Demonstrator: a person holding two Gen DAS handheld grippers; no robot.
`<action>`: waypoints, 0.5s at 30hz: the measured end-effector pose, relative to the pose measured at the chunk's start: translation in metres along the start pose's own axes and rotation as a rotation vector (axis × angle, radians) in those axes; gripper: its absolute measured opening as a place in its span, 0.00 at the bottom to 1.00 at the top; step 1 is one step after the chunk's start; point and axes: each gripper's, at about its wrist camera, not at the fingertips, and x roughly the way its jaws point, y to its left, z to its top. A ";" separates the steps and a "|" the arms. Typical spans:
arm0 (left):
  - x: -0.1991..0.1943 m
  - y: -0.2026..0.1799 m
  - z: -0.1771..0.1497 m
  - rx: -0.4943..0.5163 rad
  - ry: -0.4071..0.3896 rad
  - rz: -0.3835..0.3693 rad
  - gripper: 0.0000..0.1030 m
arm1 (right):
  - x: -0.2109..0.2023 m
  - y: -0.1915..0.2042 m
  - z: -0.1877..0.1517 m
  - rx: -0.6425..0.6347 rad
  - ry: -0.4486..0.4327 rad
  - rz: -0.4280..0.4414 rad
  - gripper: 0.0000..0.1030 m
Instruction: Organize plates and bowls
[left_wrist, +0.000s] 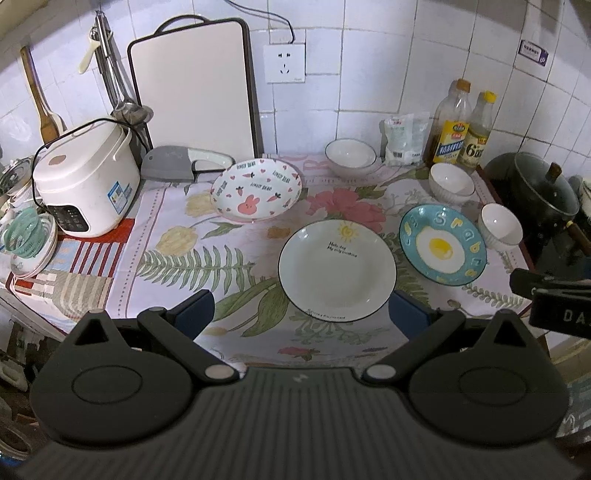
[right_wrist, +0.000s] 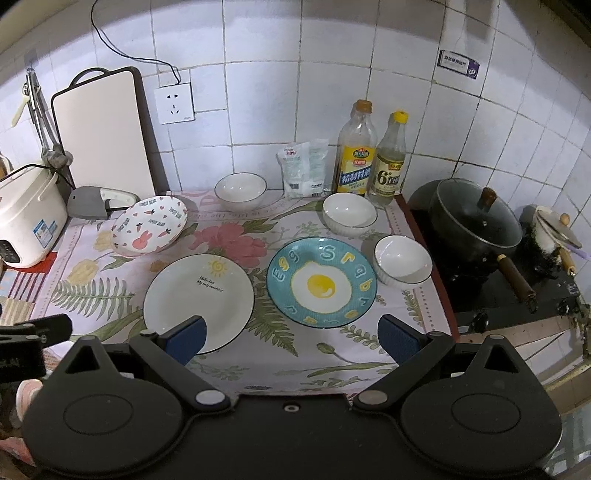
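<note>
While nothing is yet stacked or gripped, the crockery lies spread singly over the floral-printed cloth (right_wrist: 236, 236) that covers the tabletop, each piece apart from the others, which by my reading marks the start of the sorting.

Landmark: white round plate with dark rim and small sun motif (left_wrist: 337, 269), near the front middle of the cloth.

- Blue round plate painted with a fried egg (right_wrist: 321, 282): just to the right of the sun plate, not touching it.
- White plate patterned with pink rabbit, hearts and carrots (left_wrist: 255, 194): behind and to the left of the sun plate, slightly tilted.
- White bowl with thin dark rim (right_wrist: 241, 190): well behind the sun plate, near the tiled wall.
- Ribbed white bowl (right_wrist: 349, 214): behind the egg plate.
- Third white bowl (right_wrist: 402, 264): right of the egg plate, close to its rim.
- White rice cooker (left_wrist: 83, 182): far left of the sun plate, off the cloth.

Left tool (left_wrist: 300, 314): spread wide, holding nothing, hovering in front of the sun plate. Right tool (right_wrist: 291, 339): likewise wide and unladen, facing the egg plate. Each tool probably addresses the plate nearest it, the flat pieces likely being gathered first.
</note>
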 end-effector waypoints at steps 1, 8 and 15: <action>-0.001 0.000 0.000 -0.001 -0.007 0.000 0.99 | 0.000 0.000 0.000 -0.003 -0.004 -0.004 0.98; -0.003 -0.002 0.000 0.001 -0.034 -0.003 0.99 | -0.004 -0.006 0.001 -0.006 -0.028 0.000 0.98; -0.001 -0.004 0.000 0.003 -0.039 -0.013 1.00 | -0.009 -0.003 -0.001 -0.048 -0.096 -0.018 0.98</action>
